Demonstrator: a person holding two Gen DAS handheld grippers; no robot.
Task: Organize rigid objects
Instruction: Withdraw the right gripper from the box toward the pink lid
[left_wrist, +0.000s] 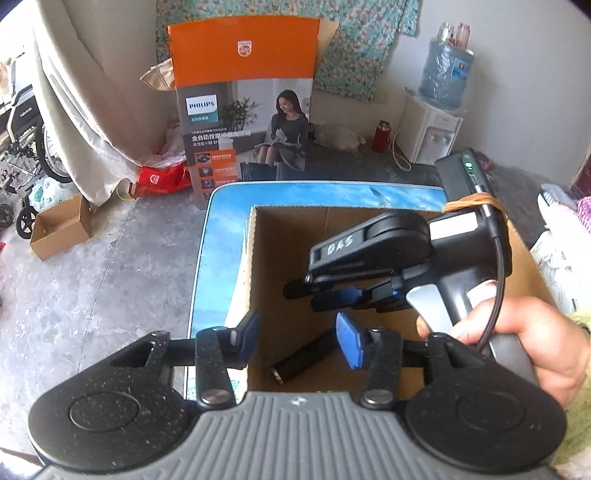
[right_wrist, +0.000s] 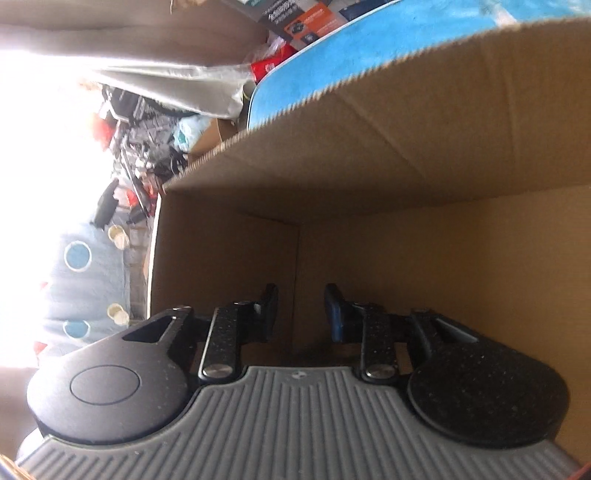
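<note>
Already both grippers hang released inside the cardboard box: left gripper above the black cylinder, right gripper crowding close, risking a clash.

Box: top open, floor mostly bare; cylinder near front wall; right claw fills upper middle.

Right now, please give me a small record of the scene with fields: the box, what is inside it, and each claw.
box: open cardboard box standing on a blue table
inside: one dark cylinder lying on the box floor
left claw: open, nothing between the pads, above the cylinder at the near edge of the box
right claw: open, empty, reaching into the box from the right side
hand: a person's hand grips the right handle
</note>
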